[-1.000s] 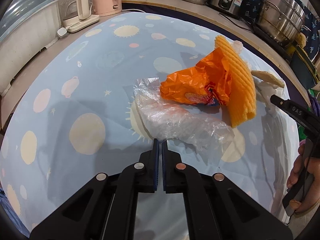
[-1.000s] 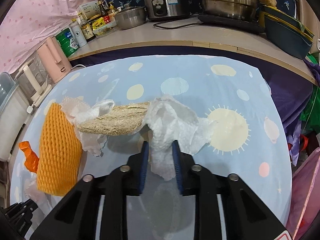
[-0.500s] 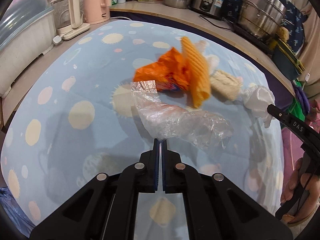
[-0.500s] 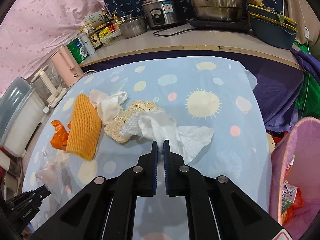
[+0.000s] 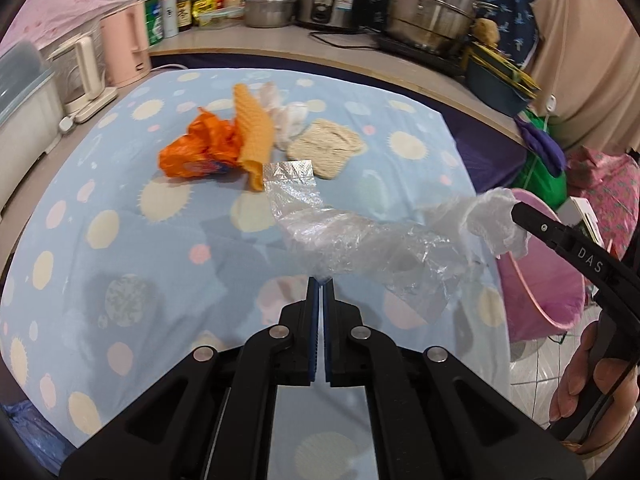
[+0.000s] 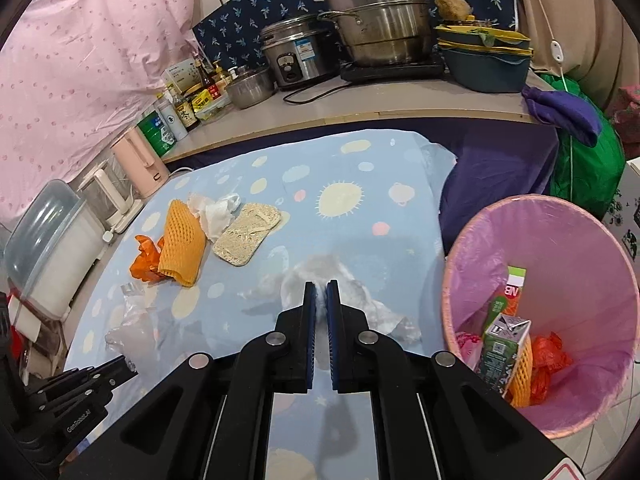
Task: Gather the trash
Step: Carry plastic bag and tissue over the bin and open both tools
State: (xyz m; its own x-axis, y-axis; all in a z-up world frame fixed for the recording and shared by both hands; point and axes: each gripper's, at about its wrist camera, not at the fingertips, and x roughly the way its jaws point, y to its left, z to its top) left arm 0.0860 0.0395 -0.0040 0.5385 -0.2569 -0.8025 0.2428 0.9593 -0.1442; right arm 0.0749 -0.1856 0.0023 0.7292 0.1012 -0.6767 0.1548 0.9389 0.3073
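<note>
Fingers of the left gripper (image 5: 321, 285) pinch a clear plastic bag (image 5: 360, 240), lifted off the counter (image 5: 120, 240). The right gripper (image 6: 321, 292) clamps a white paper towel (image 6: 360, 300), largely hidden and blurred behind its fingers. At right the pink bin (image 6: 560, 240) is cut off by the frame; orange wrapper (image 5: 196, 152), foam net (image 5: 252, 136) and loofah (image 5: 324, 148) lie far left.

My 2 wrist cameras looked forward and down along their fingers, close over the blue tablecloth (image 5: 120, 240). Both shared the orange foam net (image 5: 252, 136) and the pink bin (image 6: 560, 280), which was perhaps cut off in the left view.
</note>
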